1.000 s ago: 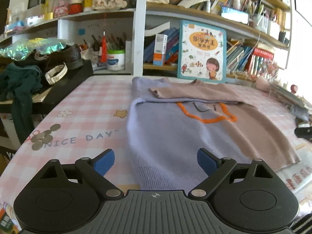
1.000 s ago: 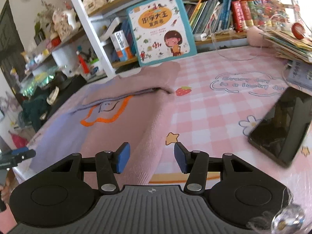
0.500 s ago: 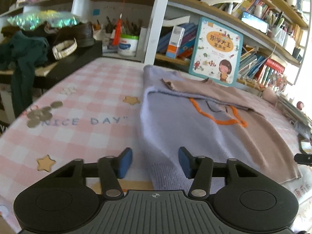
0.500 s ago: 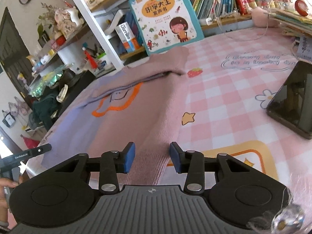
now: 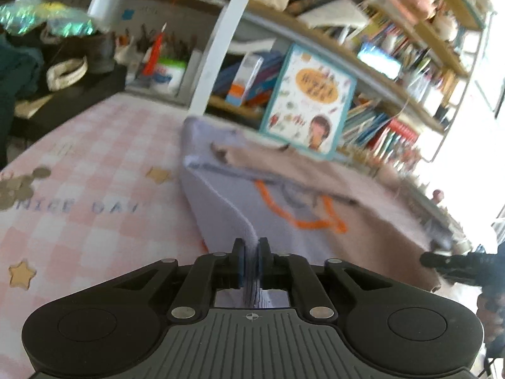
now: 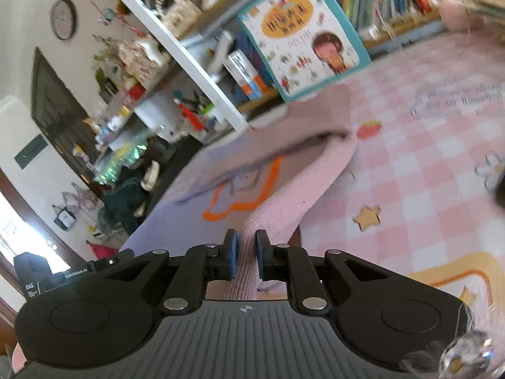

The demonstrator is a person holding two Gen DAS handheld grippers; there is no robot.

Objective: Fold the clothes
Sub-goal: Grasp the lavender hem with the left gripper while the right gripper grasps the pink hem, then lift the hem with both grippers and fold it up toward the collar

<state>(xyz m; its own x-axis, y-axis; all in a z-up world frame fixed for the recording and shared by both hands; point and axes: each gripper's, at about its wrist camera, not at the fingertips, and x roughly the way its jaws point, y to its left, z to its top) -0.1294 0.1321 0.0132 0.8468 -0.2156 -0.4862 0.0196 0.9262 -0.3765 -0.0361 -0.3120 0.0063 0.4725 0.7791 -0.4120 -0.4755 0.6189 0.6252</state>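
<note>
Two tools each pinch the near hem of one sweater [image 5: 258, 208] lying on the pink checked counter [image 5: 94, 164]. The left tool [image 5: 251, 254] has its blue pads pressed tight on the lilac corner, the cloth rising in a ridge from the counter into the jaws. The right tool [image 6: 246, 252] is closed on the pinkish-tan corner, the knit bunched between its pads. A folded sleeve lies across the sweater's chest above an orange outline. Behind it a children's picture book [image 5: 307, 101] leans against the bookshelf [image 5: 394, 72], whose shelves are packed with books and small boxes. A white tub [image 5: 169, 74] stands on the lower shelf, contents too blurred to name. Coins [image 5: 19, 186] lie on the counter at left, well apart from the sweater; a star print [image 6: 367, 218] shows just beside its right edge
</note>
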